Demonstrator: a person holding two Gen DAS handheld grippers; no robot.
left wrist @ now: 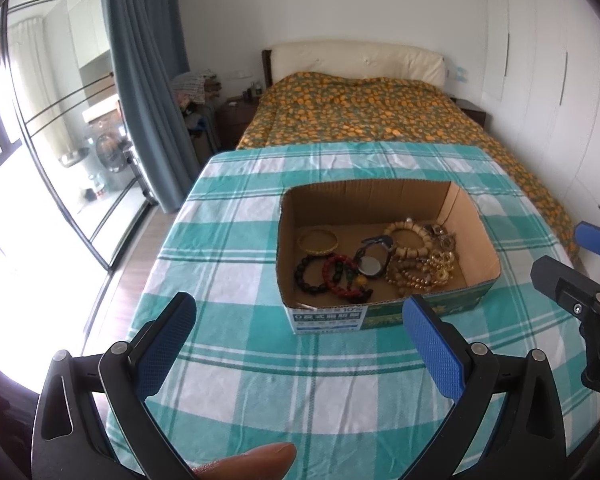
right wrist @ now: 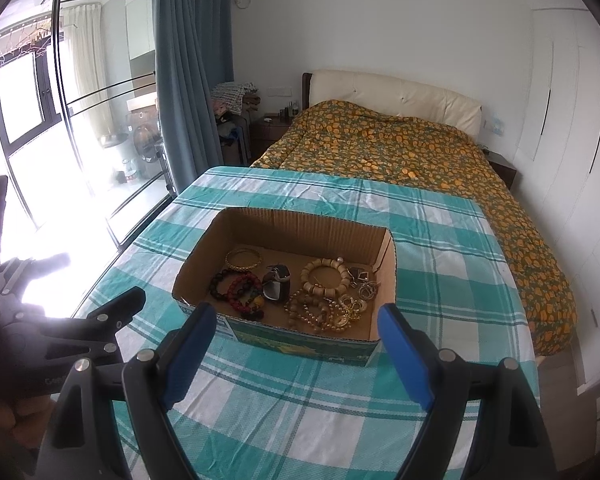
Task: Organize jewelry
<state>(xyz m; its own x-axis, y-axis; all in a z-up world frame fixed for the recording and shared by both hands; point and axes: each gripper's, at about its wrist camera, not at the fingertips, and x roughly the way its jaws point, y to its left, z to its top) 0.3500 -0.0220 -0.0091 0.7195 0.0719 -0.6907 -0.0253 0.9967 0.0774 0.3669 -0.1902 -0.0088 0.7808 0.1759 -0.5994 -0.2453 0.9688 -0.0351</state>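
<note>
An open cardboard box [left wrist: 364, 196] [right wrist: 300, 224] stands on the teal checked tablecloth [left wrist: 228, 248] [right wrist: 440, 280]. Inside lie a gold bangle [left wrist: 318, 242] [right wrist: 243, 258], a black bead bracelet [left wrist: 310, 274] [right wrist: 219, 284], a red bead bracelet [left wrist: 340, 276] [right wrist: 242, 290], a dark watch [left wrist: 370, 260] [right wrist: 276, 284], a wooden bead bracelet [left wrist: 408, 240] [right wrist: 326, 278] and a tangle of gold chains [left wrist: 432, 272] [right wrist: 340, 312]. My left gripper [left wrist: 299, 302] [right wrist: 88, 284] hovers open before the box's near wall, holding nothing. My right gripper [right wrist: 296, 312] [left wrist: 572, 260] is open and empty too, just right of the left one.
Beyond the table lies a bed [left wrist: 360, 112] [right wrist: 400, 152] with an orange-patterned cover. A blue curtain [left wrist: 148, 80] and glass doors [left wrist: 60, 140] are to the left, white wardrobes [left wrist: 548, 80] to the right. A person's fingertip [left wrist: 252, 460] shows at the bottom.
</note>
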